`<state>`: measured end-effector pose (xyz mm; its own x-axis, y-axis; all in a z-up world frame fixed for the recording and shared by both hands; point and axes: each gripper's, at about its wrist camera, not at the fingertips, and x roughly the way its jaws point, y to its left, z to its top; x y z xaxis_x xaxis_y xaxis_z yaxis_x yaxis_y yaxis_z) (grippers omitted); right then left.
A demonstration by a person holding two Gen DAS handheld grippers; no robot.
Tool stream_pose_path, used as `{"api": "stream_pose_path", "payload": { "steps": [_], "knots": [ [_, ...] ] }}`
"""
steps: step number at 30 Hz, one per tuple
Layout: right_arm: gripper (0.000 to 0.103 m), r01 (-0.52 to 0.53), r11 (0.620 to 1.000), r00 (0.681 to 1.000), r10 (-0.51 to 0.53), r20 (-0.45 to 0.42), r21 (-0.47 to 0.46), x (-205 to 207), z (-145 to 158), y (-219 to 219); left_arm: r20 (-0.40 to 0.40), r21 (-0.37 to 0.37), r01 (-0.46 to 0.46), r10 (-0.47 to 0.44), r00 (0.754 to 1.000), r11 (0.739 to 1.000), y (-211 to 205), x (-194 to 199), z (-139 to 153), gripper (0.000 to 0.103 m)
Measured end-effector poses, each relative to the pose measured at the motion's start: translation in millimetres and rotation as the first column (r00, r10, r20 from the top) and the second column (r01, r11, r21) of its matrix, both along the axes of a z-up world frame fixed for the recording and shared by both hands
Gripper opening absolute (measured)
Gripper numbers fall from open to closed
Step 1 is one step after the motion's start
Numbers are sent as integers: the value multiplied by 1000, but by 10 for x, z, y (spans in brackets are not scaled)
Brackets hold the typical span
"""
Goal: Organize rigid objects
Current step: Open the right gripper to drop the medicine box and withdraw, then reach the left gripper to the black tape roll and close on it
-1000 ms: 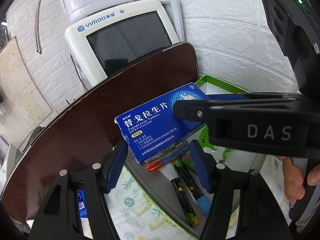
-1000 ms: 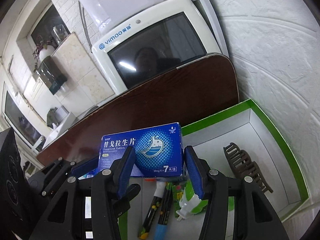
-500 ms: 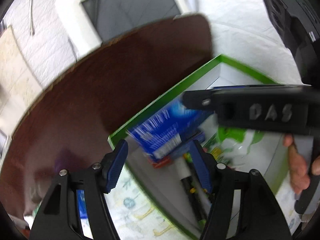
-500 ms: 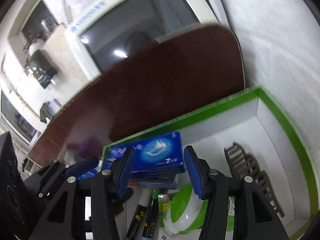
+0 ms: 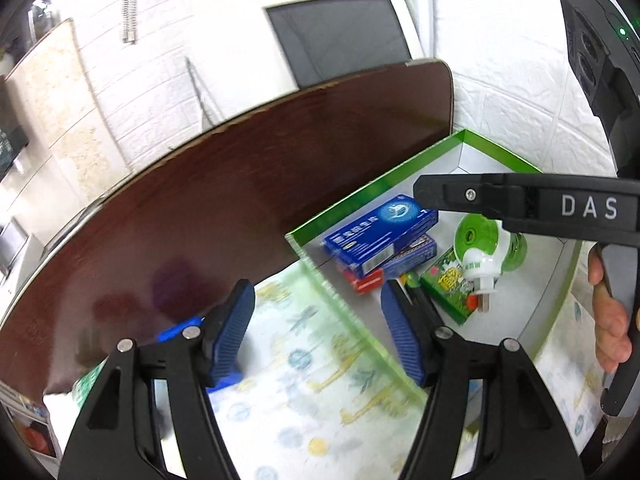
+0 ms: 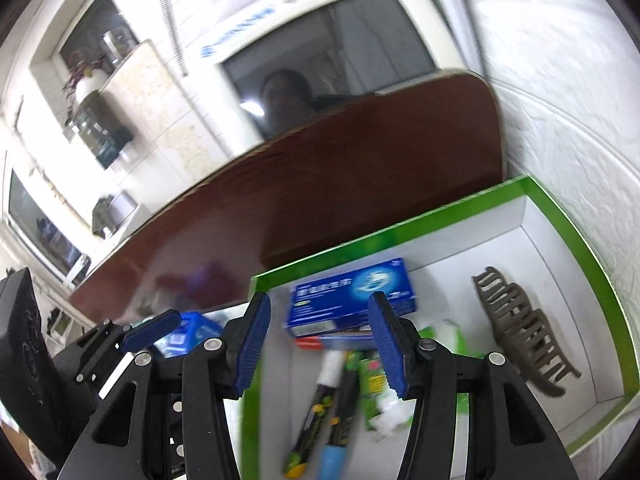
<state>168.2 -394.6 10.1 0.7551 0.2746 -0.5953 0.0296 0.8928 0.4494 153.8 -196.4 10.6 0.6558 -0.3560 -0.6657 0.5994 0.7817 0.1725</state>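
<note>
Blue box [image 6: 352, 294] rests on a stack inside the tray [image 6: 576, 248].
Both tongs, left [image 5: 318, 326] and right [image 6: 320, 340], gape empty; the stack, seemingly uneven through blur, may slide if nudged.

A home: wooden table [image 5: 224, 200], houseplant [image 6: 86, 76], household appliance [image 5: 336, 28].

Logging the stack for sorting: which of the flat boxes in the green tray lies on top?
The blue tablet box with the white emblem; the darker box and red-ended one lie beneath it.
</note>
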Motion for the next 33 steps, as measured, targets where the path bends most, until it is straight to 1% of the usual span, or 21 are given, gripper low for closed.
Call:
{"api": "stream_pose_path", "payload": {
  "steps": [3, 8, 13, 16, 18, 20, 22, 25, 29, 32, 33],
  "knots": [
    [54, -35, 999, 999, 35, 4, -11, -43, 86, 190, 17, -4, -36, 36, 999, 999, 213, -52, 44, 68],
    [54, -101, 994, 995, 101, 4, -35, -76, 203, 608, 32, -43, -135, 136, 990, 990, 819, -124, 129, 71],
    [54, -184, 981, 983, 184, 3, -65, -104, 260, 1104, 23, -85, -257, 259, 965, 963, 1550, -179, 94, 72],
    [54, -237, 969, 971, 237, 0, -73, -124, 205, 1463, -6, -88, -331, 331, 943, 940, 1934, -176, -47, 72],
    [54, -260, 963, 965, 261, 2, -63, -139, 134, 1658, -36, -98, -361, 359, 932, 927, 2156, -181, -162, 72],
    [53, -245, 969, 969, 246, 15, -38, -145, 34, 1845, -62, -102, -378, 373, 926, 920, 2301, -138, -294, 72],
    [35, -246, 969, 969, 247, 24, -29, -146, -54, 2004, -93, -118, -389, 380, 920, 914, 2411, -107, -379, 71],
    [34, -262, 964, 965, 263, 17, -34, -106, -202, 2241, -145, -160, -389, 368, 918, 907, 2567, -40, -469, 68],
    [34, -294, 954, 956, 294, 6, -54, 1, -283, 2496, -185, -181, -357, 324, 928, 917, 2588, 80, -574, 51],
    [35, -312, 947, 950, 313, -4, -82, 73, -337, 2640, -204, -194, -340, 301, 932, 920, 2557, 169, -637, 46],
    [35, -315, 945, 949, 316, -5, -82, 87, -352, 2670, -210, -201, -336, 294, 932, 920, 2554, 200, -654, 46]
  ]
}}
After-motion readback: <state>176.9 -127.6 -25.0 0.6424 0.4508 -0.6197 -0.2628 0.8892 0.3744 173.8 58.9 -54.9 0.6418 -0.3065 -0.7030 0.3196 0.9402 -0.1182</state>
